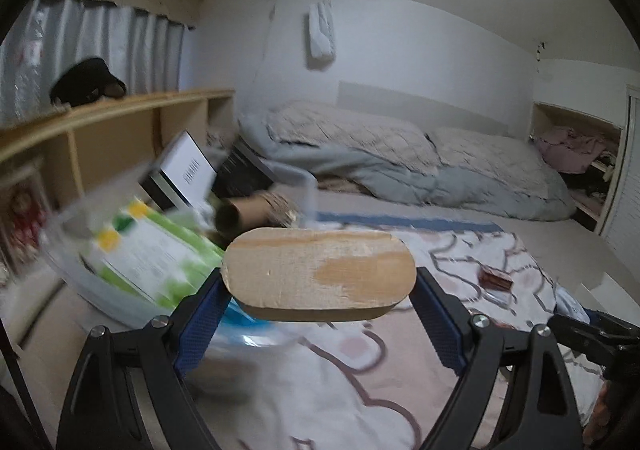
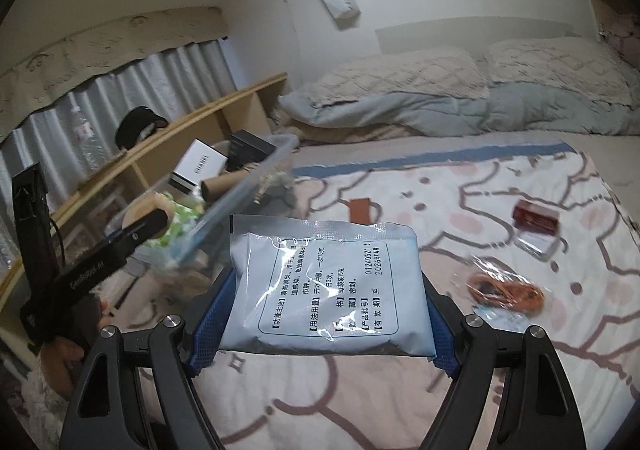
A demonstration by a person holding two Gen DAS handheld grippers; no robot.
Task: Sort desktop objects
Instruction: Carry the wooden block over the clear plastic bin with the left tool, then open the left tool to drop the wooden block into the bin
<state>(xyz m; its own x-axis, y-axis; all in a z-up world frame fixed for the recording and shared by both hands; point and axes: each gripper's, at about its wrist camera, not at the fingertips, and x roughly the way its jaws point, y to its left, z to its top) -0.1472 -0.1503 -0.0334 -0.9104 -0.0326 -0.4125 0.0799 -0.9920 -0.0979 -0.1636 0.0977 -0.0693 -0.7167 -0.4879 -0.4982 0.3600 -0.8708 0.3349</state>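
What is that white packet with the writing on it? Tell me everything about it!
The packet is a flat, sealed pouch, pale blue-white and shiny like plastic foil, with a silvery strip along its top edge. A rounded box of black printed text and numbers covers its front, turned sideways. It looks slightly puffy and wrinkled. The right hand-held gripper holds it by its two sides between blue pads, lifted above the patterned bedspread. Nothing else touches it.

Both tongs are matte black, their angled arms joined by round silver screws, with textured blue pads lining the fingers. The left tongs (image 1: pixel 320 290) and right tongs (image 2: pixel 324 314) match. The left body carries faint white lettering.
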